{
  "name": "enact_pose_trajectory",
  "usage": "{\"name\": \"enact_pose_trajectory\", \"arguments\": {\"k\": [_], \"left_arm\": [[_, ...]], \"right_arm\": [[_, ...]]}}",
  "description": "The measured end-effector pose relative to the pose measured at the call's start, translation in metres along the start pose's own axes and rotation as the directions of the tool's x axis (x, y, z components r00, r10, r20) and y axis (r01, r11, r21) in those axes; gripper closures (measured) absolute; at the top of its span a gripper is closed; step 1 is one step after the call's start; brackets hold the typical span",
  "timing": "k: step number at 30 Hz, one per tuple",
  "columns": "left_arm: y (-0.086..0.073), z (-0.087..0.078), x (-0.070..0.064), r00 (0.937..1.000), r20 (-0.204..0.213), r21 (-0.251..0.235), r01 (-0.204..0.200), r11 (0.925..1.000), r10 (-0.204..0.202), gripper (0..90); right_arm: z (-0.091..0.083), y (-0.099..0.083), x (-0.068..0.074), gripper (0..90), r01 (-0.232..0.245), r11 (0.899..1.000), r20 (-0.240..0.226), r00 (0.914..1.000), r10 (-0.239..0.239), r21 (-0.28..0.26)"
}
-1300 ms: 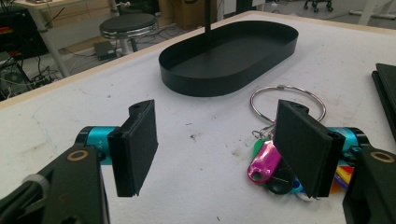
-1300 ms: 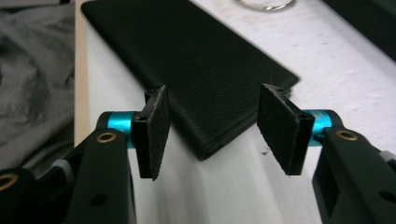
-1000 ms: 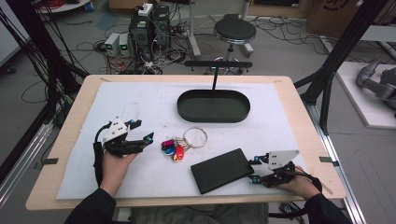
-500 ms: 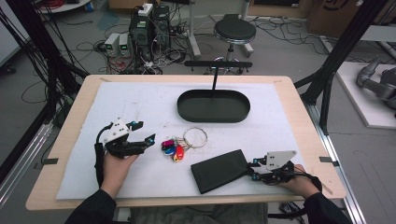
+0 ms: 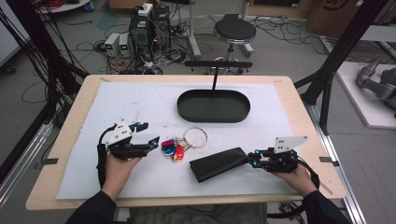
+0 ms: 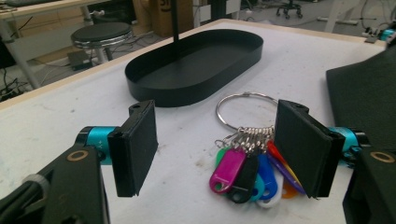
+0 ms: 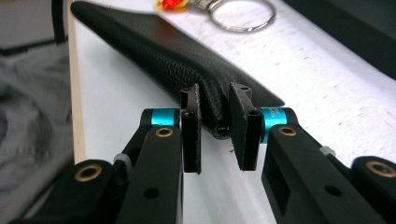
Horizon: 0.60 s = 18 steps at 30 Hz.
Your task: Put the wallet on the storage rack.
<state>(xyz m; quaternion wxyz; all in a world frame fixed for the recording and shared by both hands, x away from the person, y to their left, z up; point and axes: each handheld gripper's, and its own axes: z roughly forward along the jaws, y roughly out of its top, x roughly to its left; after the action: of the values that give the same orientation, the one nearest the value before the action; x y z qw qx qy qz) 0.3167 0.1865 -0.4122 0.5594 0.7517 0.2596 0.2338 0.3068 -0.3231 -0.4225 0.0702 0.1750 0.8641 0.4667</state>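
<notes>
Your right gripper pinches the near-right corner of the black pouch, jaws closed on its textured edge, that end tipped up off the white mat. The pouch's long axis runs left and slightly nearer you from that grip, across the near side of the table. Your left gripper waits with its jaws wide apart and holding nothing, aimed right at the bunch of coloured key tags on their steel ring, which lies just beyond the tips. The keys sit between your two hands, nearer the left. The black oval tray stands farther back, well apart from both.
</notes>
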Motion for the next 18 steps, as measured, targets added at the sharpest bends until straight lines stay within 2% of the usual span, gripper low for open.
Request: {"name": "enact_pose_trajectory", "arguments": {"k": [5,11,14,15,16,18], "left_arm": [[0.002,0.002,-0.006,0.9993,0.034,-0.010,-0.013,0.9999,0.013,30.5],[0.005,0.007,-0.017,0.9926,0.114,-0.038,-0.039,0.9985,0.043,30.5],[0.007,0.011,-0.023,0.9842,0.166,-0.049,-0.054,0.9974,0.061,30.5],[0.007,0.011,-0.023,0.9842,0.166,-0.049,-0.054,0.9974,0.061,30.5],[0.007,0.014,-0.028,0.9755,0.207,-0.055,-0.064,0.9965,0.074,30.5],[0.008,0.018,-0.033,0.9647,0.247,-0.053,-0.081,0.9953,0.091,30.5]], "right_arm": [[0.001,0.004,-0.002,76.8,-0.048,0.998,0.025,0.9985,0.049,-0.026],[0.003,0.010,-0.005,77.2,-0.112,0.992,0.043,0.9925,0.114,-0.060],[0.004,0.012,-0.007,77.3,-0.145,0.987,0.039,0.9883,0.148,-0.075],[0.005,0.012,-0.007,77.3,-0.158,0.984,0.036,0.9862,0.161,-0.081],[0.005,0.013,-0.009,77.3,-0.172,0.981,0.034,0.9839,0.175,-0.087],[0.006,0.013,-0.010,77.3,-0.201,0.975,0.026,0.9786,0.204,-0.092]]}}
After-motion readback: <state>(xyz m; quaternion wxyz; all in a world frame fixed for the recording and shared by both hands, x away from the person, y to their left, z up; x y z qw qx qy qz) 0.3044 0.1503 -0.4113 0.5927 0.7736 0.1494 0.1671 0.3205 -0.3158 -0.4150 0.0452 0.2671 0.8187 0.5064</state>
